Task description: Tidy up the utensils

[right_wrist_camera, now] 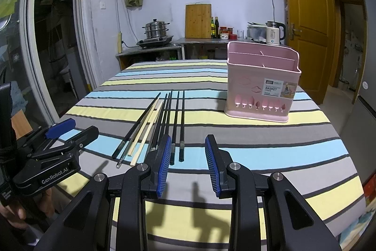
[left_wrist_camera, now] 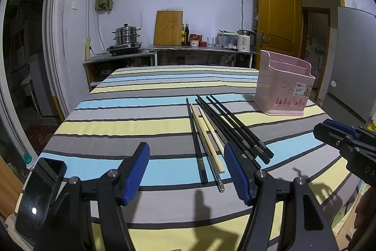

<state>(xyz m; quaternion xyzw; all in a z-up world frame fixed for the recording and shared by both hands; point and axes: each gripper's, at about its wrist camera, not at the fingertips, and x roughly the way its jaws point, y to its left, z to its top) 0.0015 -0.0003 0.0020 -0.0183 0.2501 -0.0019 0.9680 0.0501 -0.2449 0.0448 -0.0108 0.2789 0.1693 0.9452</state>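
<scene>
Both hand-held grippers, left point(left_wrist_camera: 186, 174) and right point(right_wrist_camera: 186, 165), spread empty above chopsticks point(right_wrist_camera: 162, 124) beside pink basket point(right_wrist_camera: 260, 86) on striped counter point(right_wrist_camera: 258, 154).

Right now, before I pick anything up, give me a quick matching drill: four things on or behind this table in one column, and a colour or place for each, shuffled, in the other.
Things:
1. utensil basket
2. chopsticks
3. cutting board
4. steamer pot

Descriptions:
A. leaning upright against the back wall
B. pink, standing on the striped cloth
C. lying flat in a loose bundle
D. sitting on the stove

Pairs: 1-B, 2-C, 3-A, 4-D
</scene>
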